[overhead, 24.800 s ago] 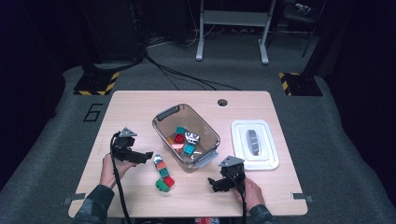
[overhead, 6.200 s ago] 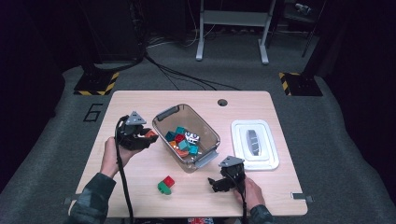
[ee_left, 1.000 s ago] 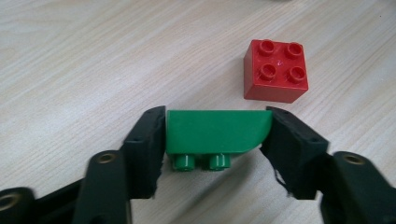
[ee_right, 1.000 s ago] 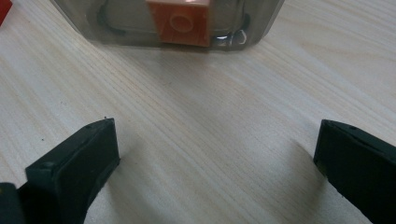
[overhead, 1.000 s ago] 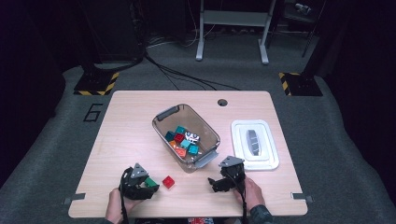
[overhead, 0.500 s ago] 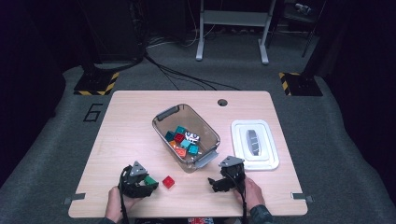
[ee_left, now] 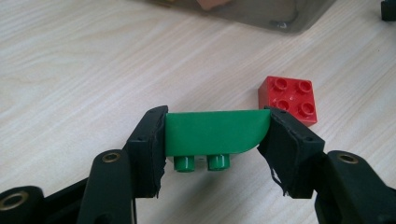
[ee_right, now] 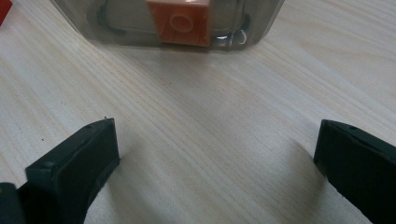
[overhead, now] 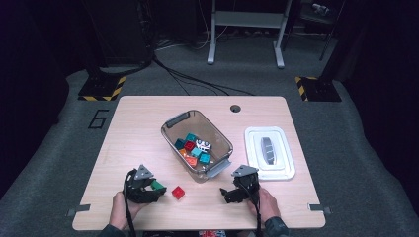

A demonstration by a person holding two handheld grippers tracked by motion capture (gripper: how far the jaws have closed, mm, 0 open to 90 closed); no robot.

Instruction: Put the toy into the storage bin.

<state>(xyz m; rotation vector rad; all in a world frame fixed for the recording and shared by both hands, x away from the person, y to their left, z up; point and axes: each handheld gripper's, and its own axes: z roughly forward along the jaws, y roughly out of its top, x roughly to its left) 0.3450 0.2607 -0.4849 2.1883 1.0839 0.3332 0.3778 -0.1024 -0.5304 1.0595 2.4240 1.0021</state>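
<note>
left gripper (ee_left: 215,135): clamped on green brick (ee_left: 212,133), near tabletop (overhead: 138,128) front edge, left of middle | red brick (overhead: 178,192): on tabletop just beside it | right gripper (ee_right: 215,154): jaws apart, nothing between, by bin (overhead: 170,129)

bin: my clear plastic bin (overhead: 173,129) sits mid-table, bricks inside — teal, red, orange | lid: my white lid (overhead: 254,160) lies near the table's right edge | hole: a round cable hole (overhead: 235,108) at the far edge — I see it bare
</note>
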